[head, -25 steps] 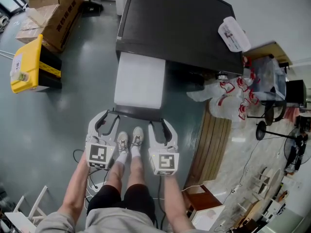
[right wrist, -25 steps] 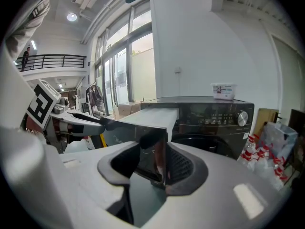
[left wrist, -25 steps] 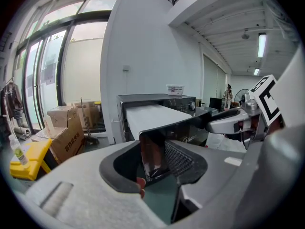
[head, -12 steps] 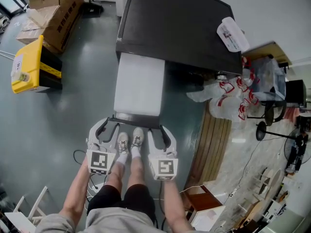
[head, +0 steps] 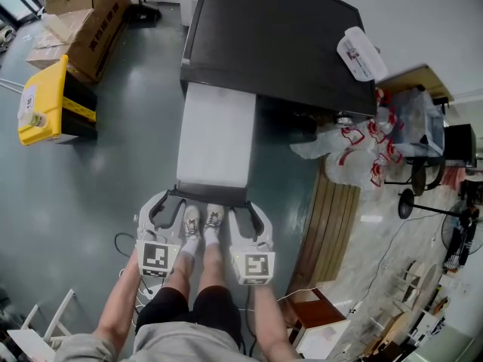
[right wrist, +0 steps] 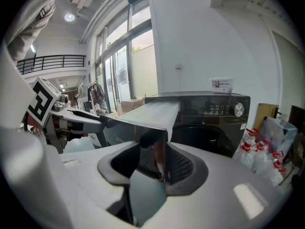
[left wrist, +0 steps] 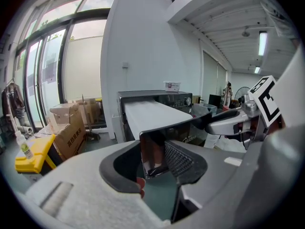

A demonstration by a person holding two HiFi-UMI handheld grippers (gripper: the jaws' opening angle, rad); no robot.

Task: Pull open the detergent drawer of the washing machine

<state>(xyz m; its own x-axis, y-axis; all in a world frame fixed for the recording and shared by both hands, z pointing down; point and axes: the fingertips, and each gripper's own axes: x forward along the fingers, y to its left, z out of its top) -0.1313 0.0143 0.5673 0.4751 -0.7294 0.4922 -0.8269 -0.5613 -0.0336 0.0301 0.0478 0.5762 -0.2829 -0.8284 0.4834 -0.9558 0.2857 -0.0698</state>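
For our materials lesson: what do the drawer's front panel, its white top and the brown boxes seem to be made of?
The front panel looks like dark glossy plastic, since it mirrors its surroundings. The white top is matte with no reflections, so it could be plastic or painted metal. The boxes are brown cardboard, with folded flaps and creases.
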